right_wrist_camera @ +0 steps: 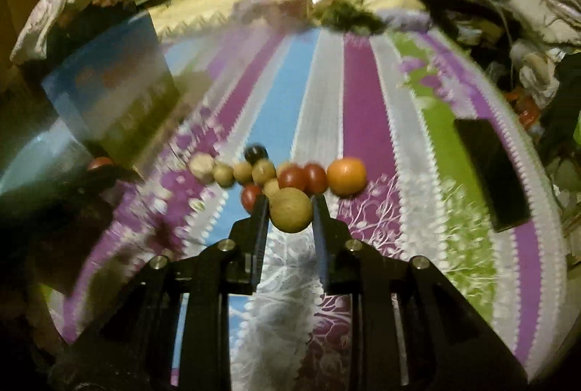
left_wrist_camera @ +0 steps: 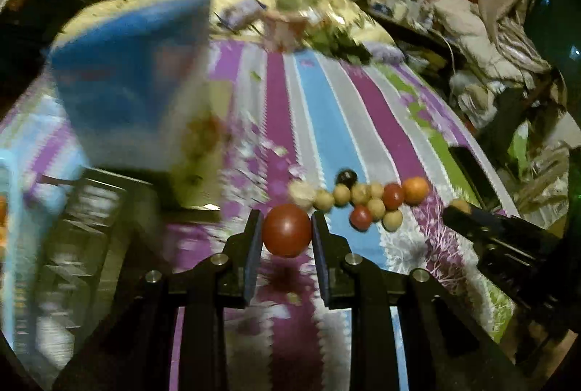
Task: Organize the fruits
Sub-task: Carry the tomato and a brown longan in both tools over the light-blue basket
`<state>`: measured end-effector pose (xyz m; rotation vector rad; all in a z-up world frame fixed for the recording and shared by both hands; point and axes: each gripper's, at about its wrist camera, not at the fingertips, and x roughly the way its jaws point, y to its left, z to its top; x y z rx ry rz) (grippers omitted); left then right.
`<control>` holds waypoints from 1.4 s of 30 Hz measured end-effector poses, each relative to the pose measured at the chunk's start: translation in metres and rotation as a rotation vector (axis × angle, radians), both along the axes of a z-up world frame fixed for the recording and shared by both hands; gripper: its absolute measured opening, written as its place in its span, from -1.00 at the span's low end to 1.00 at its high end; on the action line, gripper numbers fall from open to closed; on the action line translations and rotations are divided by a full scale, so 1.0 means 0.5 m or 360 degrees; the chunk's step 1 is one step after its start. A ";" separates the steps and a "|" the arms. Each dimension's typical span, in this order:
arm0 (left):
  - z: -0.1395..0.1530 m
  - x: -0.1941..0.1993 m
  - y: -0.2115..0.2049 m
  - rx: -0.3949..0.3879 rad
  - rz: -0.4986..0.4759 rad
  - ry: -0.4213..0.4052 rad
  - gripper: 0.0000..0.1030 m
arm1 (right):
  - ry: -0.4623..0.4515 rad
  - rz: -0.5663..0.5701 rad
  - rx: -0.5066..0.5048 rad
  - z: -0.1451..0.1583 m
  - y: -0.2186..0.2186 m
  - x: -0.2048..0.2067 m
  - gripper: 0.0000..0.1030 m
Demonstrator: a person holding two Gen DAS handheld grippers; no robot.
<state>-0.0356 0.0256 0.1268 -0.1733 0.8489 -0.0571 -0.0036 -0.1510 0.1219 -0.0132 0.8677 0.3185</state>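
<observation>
Left gripper (left_wrist_camera: 287, 234): black fingers clamped on a round dark-red tomato-like fruit (left_wrist_camera: 287, 230), held clear above the striped purple, blue and white bedspread (left_wrist_camera: 326, 122).
Right gripper (right_wrist_camera: 290, 214): fingers pressed against a round tan-brown fruit (right_wrist_camera: 291, 210), also lifted off the bed.
Remaining fruit: a loose row of small tan, red and dark round fruits (right_wrist_camera: 261, 173) with one orange fruit (right_wrist_camera: 346, 176) at its right end, lying mid-frame on the bedspread.
Containers: a blurred blue box (left_wrist_camera: 138, 89) stands at upper left; a pale blue basket rim (left_wrist_camera: 7, 209) shows at the far left edge.
Slip risk: both fruits are smooth spheres pinched only at their sides, so a quick swing could roll one out.
Crush risk: squeezing the soft red fruit harder could split it.
Collision risk: both loaded grippers may crowd each other if they head toward the containers at left.
Scatter risk: a dropped fruit could roll across the soft bedspread or knock the row apart.
</observation>
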 end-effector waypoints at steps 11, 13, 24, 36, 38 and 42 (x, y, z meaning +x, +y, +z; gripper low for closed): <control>0.166 -0.109 0.163 0.0006 0.0265 -0.0150 -0.49 | -0.0164 0.0092 0.0048 0.147 0.078 -0.062 -0.53; 0.184 -0.127 0.189 0.0003 0.0301 -0.0172 -0.49 | -0.0189 0.0125 0.0051 0.165 0.100 -0.070 -0.53; 0.239 -0.240 0.368 -0.0006 0.0533 -0.0233 -0.49 | -0.0229 0.0351 0.0111 0.233 0.262 -0.104 -0.53; 0.240 -0.360 0.584 -0.0045 0.0832 -0.0210 -0.49 | -0.0159 0.0683 0.0144 0.244 0.490 -0.139 -0.53; 0.234 -0.377 0.612 -0.0049 0.0869 -0.0200 -0.49 | -0.0133 0.0737 0.0145 0.240 0.528 -0.145 -0.53; 0.218 -0.400 0.661 -0.0075 0.0916 -0.0160 -0.49 | -0.0090 0.0812 0.0132 0.231 0.584 -0.153 -0.53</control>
